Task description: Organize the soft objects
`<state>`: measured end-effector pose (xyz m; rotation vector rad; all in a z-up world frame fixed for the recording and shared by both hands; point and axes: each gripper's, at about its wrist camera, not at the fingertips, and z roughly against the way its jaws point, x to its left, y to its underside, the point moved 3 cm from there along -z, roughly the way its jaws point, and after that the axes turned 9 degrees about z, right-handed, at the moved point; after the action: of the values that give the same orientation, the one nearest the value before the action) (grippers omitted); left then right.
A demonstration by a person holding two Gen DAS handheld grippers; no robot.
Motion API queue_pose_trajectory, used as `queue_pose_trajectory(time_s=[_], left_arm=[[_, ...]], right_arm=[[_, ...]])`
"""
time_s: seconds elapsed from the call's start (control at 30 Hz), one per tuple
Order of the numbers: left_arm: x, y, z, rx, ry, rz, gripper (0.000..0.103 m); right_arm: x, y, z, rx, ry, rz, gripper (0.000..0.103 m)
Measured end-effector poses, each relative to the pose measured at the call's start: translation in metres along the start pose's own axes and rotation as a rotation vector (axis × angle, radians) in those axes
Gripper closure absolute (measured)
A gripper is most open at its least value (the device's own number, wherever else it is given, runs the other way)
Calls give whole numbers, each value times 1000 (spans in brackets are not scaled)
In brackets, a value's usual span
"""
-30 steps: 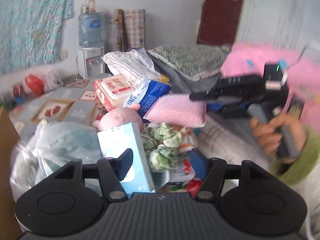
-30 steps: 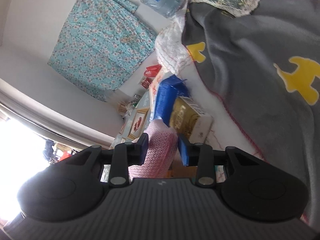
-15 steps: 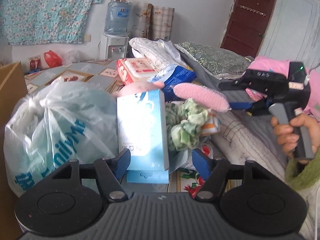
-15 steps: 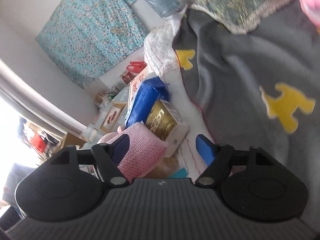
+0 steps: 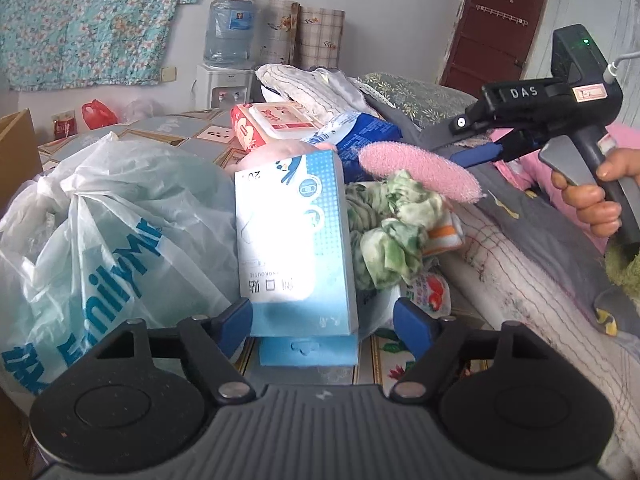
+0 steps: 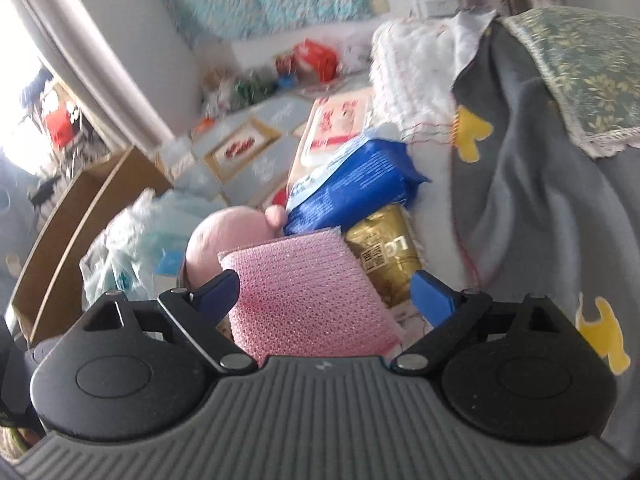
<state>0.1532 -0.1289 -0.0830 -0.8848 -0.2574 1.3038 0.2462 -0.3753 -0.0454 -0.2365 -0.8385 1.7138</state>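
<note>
We hold the right hand-held gripper [image 6: 324, 292] over the pile at centre frame, its jaws just spreading to release the pink sponge [image 6: 308, 296]; the left hand-held gripper [image 5: 322, 320] has widened around the blue box [image 5: 294, 240], ready to grasp.

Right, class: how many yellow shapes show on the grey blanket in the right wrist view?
2. One yellow shape sits near the upper edge of the grey blanket, beside the white cloth; the other is at lower right. More may be hidden under the pillow.
</note>
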Motion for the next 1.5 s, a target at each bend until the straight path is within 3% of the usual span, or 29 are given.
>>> queue_pose_trajectory(time_s=[0.23,0.47,0.57,0.67,0.77,0.87,1.0,1.07,1.2,1.5], left_arm=[[6,-3,-16,14,-1,45,22],[10,-6,-23,8,5,72,19],[9,-6,-23,1,5,74,19],[8,-5,-23,-4,-1,73,19],[7,-3,-23,-9,-5,74,20],[7,-3,-23,-14,-6,75,20],[6,-1,-23,-19,4,69,20],[6,-1,-22,-20,12,65,20],[7,1,-20,-33,35,50,20],[-2,2,-2,-84,76,12,20]], right_arm=[[5,1,-10,33,-37,-7,11],[10,-3,23,-110,32,-6,11],[26,-8,36,-176,-46,-17,11],[57,-17,26,-142,-148,23,14],[86,-27,-1,-64,-163,78,22],[102,-33,-31,17,-122,123,36],[108,-32,-59,115,-105,130,61],[111,-29,-61,121,-121,142,76],[123,-23,-50,94,-146,165,82],[139,-11,2,30,-200,189,84]])
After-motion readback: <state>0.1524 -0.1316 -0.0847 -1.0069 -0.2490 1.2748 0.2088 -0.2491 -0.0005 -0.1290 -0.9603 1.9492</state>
